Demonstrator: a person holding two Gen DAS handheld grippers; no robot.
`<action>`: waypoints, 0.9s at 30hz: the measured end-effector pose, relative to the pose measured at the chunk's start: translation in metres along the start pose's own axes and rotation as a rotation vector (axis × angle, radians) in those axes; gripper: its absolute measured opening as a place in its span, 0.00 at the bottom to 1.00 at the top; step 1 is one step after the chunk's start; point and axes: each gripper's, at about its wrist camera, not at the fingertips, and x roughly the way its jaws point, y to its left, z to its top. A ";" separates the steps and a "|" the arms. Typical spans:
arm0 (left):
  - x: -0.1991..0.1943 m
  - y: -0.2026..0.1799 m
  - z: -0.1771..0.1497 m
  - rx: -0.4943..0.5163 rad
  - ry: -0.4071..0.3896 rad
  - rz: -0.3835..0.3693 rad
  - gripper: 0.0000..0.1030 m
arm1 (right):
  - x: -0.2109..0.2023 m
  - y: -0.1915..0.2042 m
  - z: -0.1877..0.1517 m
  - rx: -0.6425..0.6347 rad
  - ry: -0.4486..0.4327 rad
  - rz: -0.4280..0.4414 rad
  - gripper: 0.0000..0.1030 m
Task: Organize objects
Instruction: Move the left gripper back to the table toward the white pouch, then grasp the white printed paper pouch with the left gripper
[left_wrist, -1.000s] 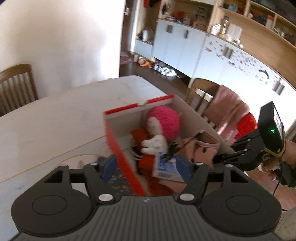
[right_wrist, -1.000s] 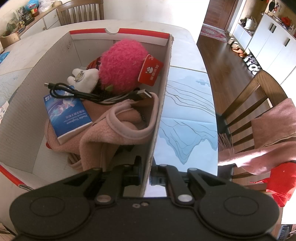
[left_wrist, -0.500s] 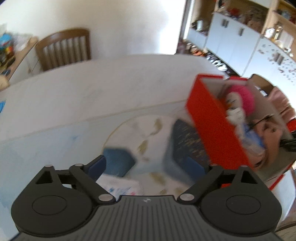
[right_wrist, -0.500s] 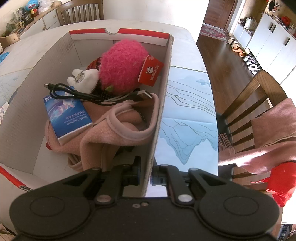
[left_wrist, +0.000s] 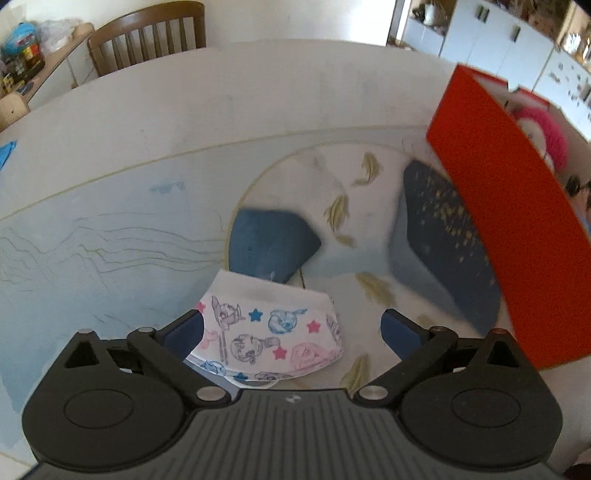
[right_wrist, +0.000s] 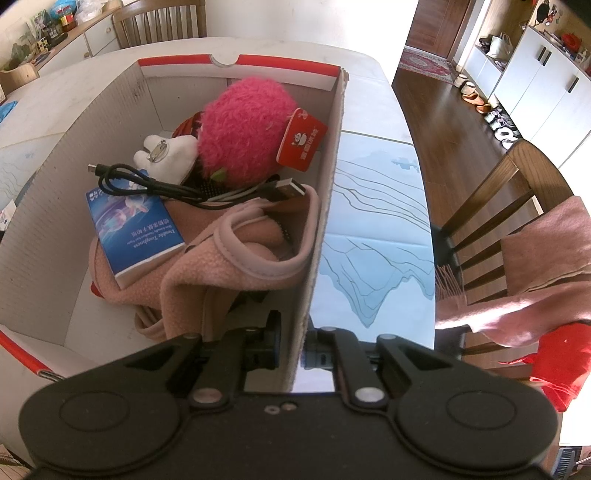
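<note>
A white cartoon-print face mask (left_wrist: 266, 332) lies flat on the table mat. My left gripper (left_wrist: 291, 325) hangs just above it, jaws opening wide, the mask between the fingers without the pads pressing it. The red cardboard box (left_wrist: 509, 229) stands to its right. My right gripper (right_wrist: 295, 343) is shut on the box's right wall (right_wrist: 325, 206), one finger inside and one outside. Inside the box lie a pink plush ball (right_wrist: 243, 125), a white toy (right_wrist: 166, 153), a black cable (right_wrist: 166, 188), a blue tissue pack (right_wrist: 136, 229) and a pink cloth (right_wrist: 229, 266).
The box and mask rest on a pale blue printed mat (left_wrist: 110, 229) on a white table (left_wrist: 221, 92). A wooden chair (left_wrist: 147, 33) stands at the far side. Another chair (right_wrist: 509, 206) draped with pink fabric stands right of the table.
My left gripper swung away from over the box, left and down toward the mat, and its jaws spread wider. The mask came into view between them. The right gripper kept still.
</note>
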 end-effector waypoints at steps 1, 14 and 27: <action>0.002 -0.001 -0.001 0.013 0.005 0.017 1.00 | 0.000 0.000 0.000 -0.001 0.000 0.000 0.09; 0.021 0.012 -0.002 -0.019 0.047 0.043 0.99 | -0.012 0.001 -0.010 -0.001 0.004 0.000 0.09; 0.019 0.009 -0.004 -0.005 0.024 0.043 0.90 | -0.011 0.001 -0.010 -0.002 0.005 -0.001 0.09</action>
